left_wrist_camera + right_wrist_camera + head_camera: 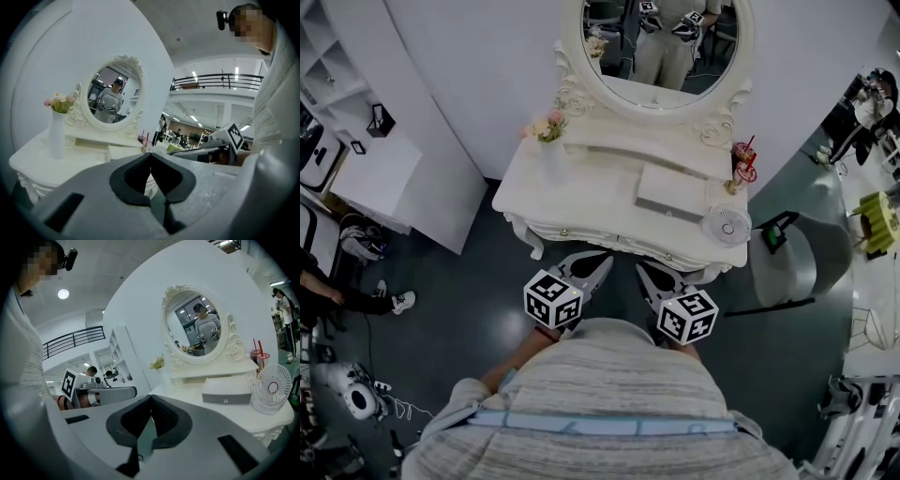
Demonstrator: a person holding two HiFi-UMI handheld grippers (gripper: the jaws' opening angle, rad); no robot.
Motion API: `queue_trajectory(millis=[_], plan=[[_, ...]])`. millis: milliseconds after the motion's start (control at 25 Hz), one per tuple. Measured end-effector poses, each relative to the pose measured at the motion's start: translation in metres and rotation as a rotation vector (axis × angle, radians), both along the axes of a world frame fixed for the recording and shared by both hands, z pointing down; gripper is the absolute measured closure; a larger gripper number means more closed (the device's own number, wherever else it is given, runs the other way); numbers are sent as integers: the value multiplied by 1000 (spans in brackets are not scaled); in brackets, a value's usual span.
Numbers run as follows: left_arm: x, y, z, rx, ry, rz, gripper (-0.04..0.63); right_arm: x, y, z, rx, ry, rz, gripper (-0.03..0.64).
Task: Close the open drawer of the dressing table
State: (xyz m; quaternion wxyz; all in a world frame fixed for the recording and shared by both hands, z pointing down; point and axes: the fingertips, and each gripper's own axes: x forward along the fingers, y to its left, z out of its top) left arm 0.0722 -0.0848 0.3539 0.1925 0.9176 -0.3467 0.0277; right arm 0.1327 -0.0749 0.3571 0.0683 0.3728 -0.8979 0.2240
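Head view. The white desk (609,211) stood against the wall under an oval mirror (661,47). The drawer (581,233) sat in the desk's front apron, its long axis running left to right along the near edge and its knobbed face turned toward the person. It appeared flush with the apron, but the steep angle made this uncertain. The left claw (600,262) and right claw (646,271) were side by side just in front of that edge, both pointing at it, and their tips covered part of the apron. On the desktop were a vase of flowers (551,150) at the left, a small grey-fronted box (672,194) right of centre, a round fan (727,225) at the right corner and a red drink cup (742,167) behind it. A grey chair (797,253) stood beside the desk's right end.

Left gripper view. The left claw's pads were pressed together with nothing between them. The vase and mirror showed beyond. The claw's body hid the drawer front. The right claw's marker cube (233,136) showed at the right.

Right gripper view. The right claw was pressed together too, and empty. The box, fan and cup sat beyond it on the desktop. The drawer was out of sight below the claw's body.
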Motion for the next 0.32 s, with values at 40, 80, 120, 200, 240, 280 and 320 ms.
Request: queue_trajectory(millis=[40, 80, 120, 200, 240, 280, 320], plan=[[3, 1, 0, 0, -1, 9, 581, 0, 1, 1, -3, 0, -2, 607], [6, 3, 1, 0, -1, 15, 581, 0, 2, 1, -5, 1, -4, 607], [7, 4, 1, 0, 0, 19, 581, 0, 3, 2, -6, 2, -6, 607], [10, 4, 1, 3, 5, 22, 581, 1, 5, 2, -5, 1, -8, 607], [11, 4, 0, 8, 7, 22, 581, 2, 6, 2, -3, 1, -9, 607], [12, 3, -2, 13, 9, 22, 581, 3, 6, 2, -1, 0, -9, 607], [12, 2, -3, 19, 11, 21, 581, 3, 6, 1, 2, -1, -9, 607]])
